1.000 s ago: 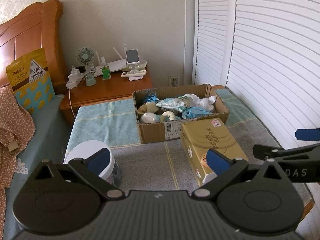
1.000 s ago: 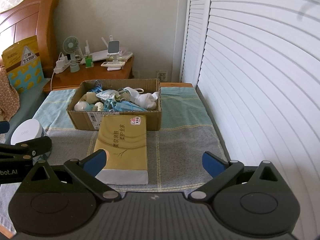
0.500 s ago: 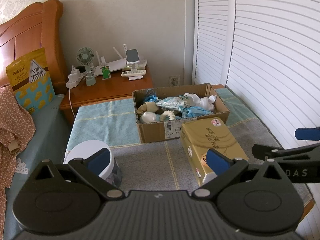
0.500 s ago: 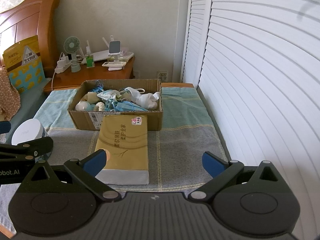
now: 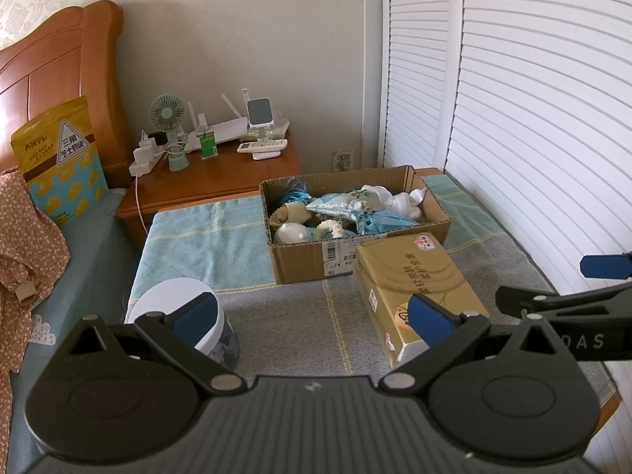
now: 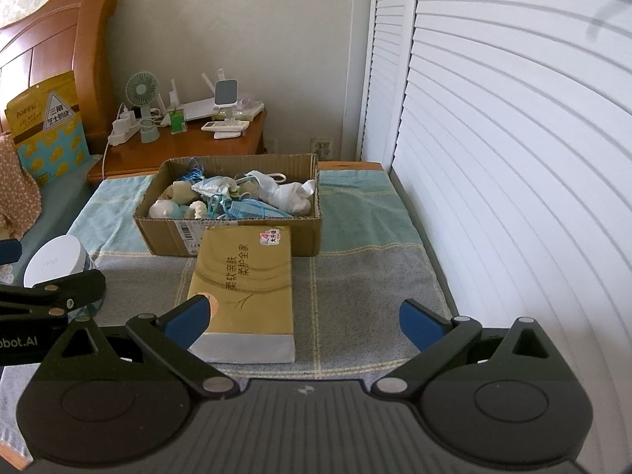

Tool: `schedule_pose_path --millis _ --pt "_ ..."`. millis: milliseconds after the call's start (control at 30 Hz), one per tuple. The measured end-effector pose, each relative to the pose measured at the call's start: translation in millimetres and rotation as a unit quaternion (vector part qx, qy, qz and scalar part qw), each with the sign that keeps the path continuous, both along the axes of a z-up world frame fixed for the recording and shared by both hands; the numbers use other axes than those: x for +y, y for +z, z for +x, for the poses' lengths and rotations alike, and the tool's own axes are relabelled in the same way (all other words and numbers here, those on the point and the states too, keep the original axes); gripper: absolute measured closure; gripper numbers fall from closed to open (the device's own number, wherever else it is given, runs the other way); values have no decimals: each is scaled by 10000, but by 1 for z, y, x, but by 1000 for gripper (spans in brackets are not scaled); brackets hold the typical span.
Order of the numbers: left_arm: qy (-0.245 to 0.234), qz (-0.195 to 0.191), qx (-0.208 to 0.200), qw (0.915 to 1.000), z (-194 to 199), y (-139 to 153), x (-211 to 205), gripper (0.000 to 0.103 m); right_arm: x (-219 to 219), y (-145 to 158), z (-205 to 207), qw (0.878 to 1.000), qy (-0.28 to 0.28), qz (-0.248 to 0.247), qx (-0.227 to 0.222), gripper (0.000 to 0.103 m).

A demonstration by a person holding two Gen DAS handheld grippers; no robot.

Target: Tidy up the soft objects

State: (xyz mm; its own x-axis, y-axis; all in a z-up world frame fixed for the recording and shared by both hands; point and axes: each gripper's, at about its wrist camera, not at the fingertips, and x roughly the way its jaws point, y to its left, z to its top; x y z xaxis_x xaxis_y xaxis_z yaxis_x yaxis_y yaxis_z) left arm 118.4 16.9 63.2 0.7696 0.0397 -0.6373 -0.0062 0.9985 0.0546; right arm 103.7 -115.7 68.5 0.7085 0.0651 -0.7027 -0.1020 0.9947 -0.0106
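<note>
- Soft objects (image 5: 347, 209) filled a cardboard box (image 5: 300, 264) on the worktop (image 6: 355, 276).
- Left gripper (image 5: 312, 316) and right gripper (image 6: 304, 320) hovered wide open, empty, above a tissue pack (image 6: 245, 288).

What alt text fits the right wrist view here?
The open right tool hovers over a gold tissue pack on a checked cloth, with a cardboard box of soft items just behind it. A white-lidded container sits left, beside the left tool.

Black gripper (image 5: 312, 318) linkages, blue pads (image 5: 196, 314), silver rivets.
</note>
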Motion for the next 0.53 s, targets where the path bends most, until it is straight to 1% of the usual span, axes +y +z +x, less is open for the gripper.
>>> schedule_pose_path --millis 533 --pt "-40 12 -36 10000 -1 2 -1 1 -1 1 -1 10000 -2 -6 -9 0"
